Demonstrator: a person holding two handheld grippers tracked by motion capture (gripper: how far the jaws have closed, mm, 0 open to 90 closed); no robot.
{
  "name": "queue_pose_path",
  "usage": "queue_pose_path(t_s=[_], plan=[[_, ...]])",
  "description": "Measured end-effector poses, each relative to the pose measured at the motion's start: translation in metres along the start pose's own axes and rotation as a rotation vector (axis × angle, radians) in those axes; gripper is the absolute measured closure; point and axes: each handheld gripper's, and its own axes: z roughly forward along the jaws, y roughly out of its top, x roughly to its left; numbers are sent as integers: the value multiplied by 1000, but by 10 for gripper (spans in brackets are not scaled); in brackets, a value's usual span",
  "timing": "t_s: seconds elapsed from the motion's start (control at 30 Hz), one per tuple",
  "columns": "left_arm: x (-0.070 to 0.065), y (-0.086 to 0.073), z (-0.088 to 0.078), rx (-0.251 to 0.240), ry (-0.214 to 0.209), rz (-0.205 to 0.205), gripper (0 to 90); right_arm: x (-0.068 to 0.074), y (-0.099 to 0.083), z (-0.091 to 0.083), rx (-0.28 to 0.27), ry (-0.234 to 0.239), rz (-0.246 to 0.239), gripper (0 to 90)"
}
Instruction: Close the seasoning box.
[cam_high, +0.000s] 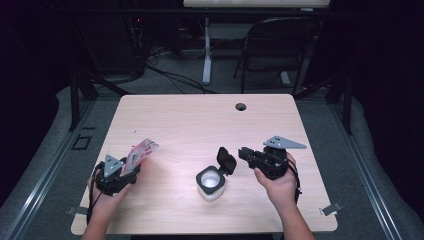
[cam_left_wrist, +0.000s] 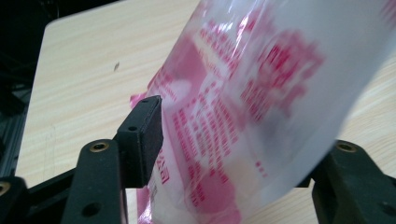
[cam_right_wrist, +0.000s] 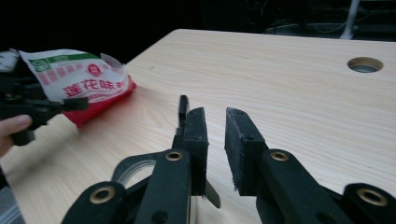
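Observation:
A pink and white printed packet (cam_high: 141, 151) is pinched at its lower end by my left gripper (cam_high: 129, 169), which is shut on it near the table's front left. In the left gripper view the packet (cam_left_wrist: 261, 93) stands tilted between the jaws, and one pad (cam_left_wrist: 145, 135) presses its side. A small white container (cam_high: 210, 183) with a dark rim stands at front centre, its black flip lid (cam_high: 226, 160) raised open. My right gripper (cam_high: 243, 152) hovers just right of that lid. Its jaws (cam_right_wrist: 215, 116) are a narrow gap apart with nothing between them, and the lid edge (cam_right_wrist: 183, 109) is beside the left one.
The light wooden table (cam_high: 200, 120) has a round cable hole (cam_high: 241, 106) near its far edge. Behind it stand a black folding chair (cam_high: 280, 45) and a white desk leg (cam_high: 206, 50). Dark floor drops away on both sides.

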Motion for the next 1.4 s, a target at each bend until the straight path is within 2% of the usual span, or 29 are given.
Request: queue_pose_path(t_s=[0.1, 0.2, 0.33, 0.43, 0.57, 0.7, 0.87, 1.03, 1.23, 1.4], plan=[[-6, 6, -6, -22, -28, -16, 401, -3, -2, 3, -1, -16, 5, 785], [-14, 11, -8, -39, -96, -24, 322, -6, -6, 11, 38, -12, 17, 789], [-34, 12, -1, -1, -135, 31, 289, -3, -10, 18, 67, -2, 9, 804], [-47, 11, 5, 32, -143, 73, 297, 0, -10, 21, 70, 5, 4, 820], [-59, 12, 9, 46, -164, 116, 307, 2, -11, 21, 78, 5, -3, 823], [-64, 13, 8, 39, -179, 117, 307, 7, -11, 22, 74, 27, -2, 824], [-72, 16, 7, 38, -214, 110, 304, 15, -11, 24, 87, 48, -30, 824], [-83, 16, 10, 65, -212, 144, 307, 24, -14, 29, 99, 66, -54, 824], [-87, 17, 11, 61, -225, 131, 307, 34, -18, 34, 116, 87, -74, 822], [-92, 19, 10, 54, -233, 146, 305, 39, -21, 37, 137, 95, -91, 819]])
